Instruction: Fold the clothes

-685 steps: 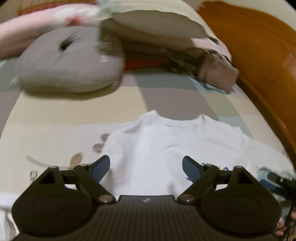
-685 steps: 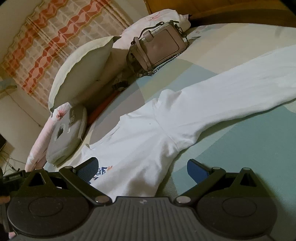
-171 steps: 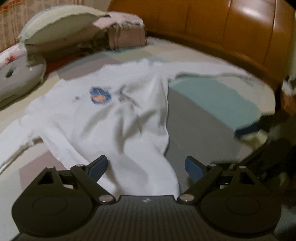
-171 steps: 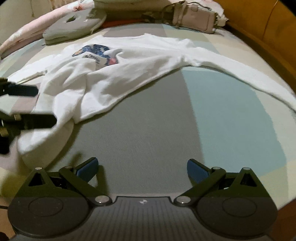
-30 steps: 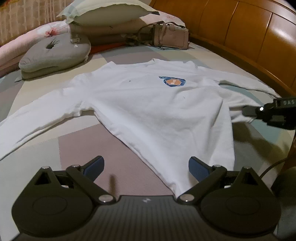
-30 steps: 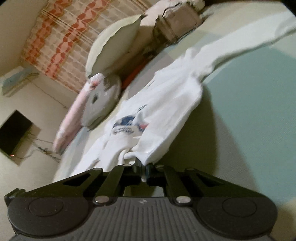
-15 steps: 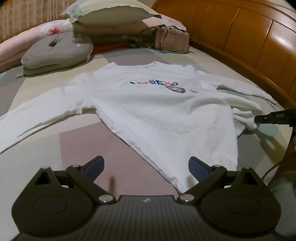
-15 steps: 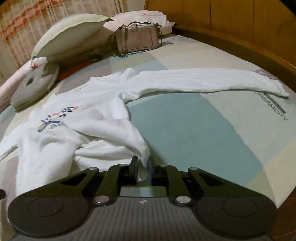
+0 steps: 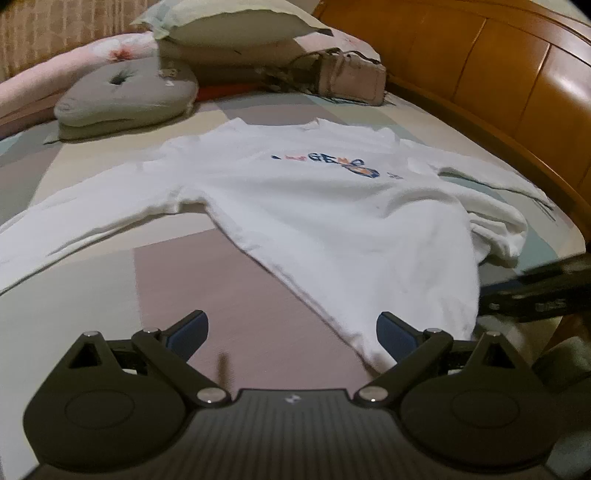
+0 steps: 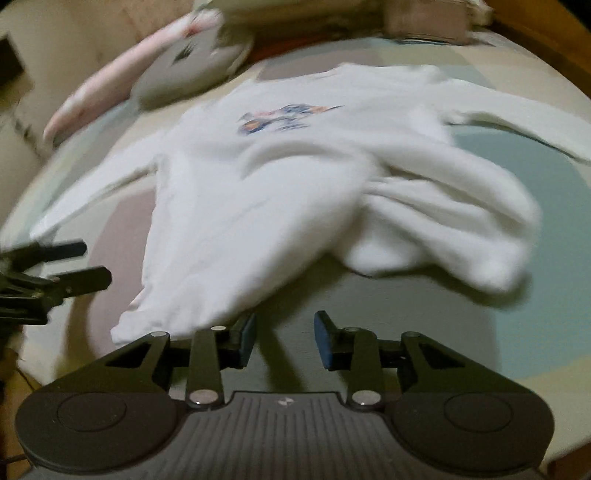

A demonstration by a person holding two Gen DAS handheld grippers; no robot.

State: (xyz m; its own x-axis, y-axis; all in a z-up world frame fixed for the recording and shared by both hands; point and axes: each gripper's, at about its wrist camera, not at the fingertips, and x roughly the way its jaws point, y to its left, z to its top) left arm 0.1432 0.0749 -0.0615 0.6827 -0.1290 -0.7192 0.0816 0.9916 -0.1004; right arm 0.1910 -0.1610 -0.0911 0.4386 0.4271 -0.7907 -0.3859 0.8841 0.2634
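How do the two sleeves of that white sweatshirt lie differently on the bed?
The left-hand sleeve of the sweatshirt lies straight out and flat; the right-hand sleeve stretches toward the wooden bed frame. Fabric lies bunched in a heap below the right-hand sleeve; below the left-hand sleeve the hem lies smooth. Both are white and long, and no gripper holds either.

Grey cushion (image 9: 125,98) upper left; pale pillow (image 9: 236,22) behind it; pink handbag (image 9: 351,75) top centre; wooden headboard (image 9: 498,66) upper right.

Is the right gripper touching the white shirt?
Apart. In the right wrist view, the right gripper has opening jaws with only bedsheet between them; the white sweatshirt lies beyond.
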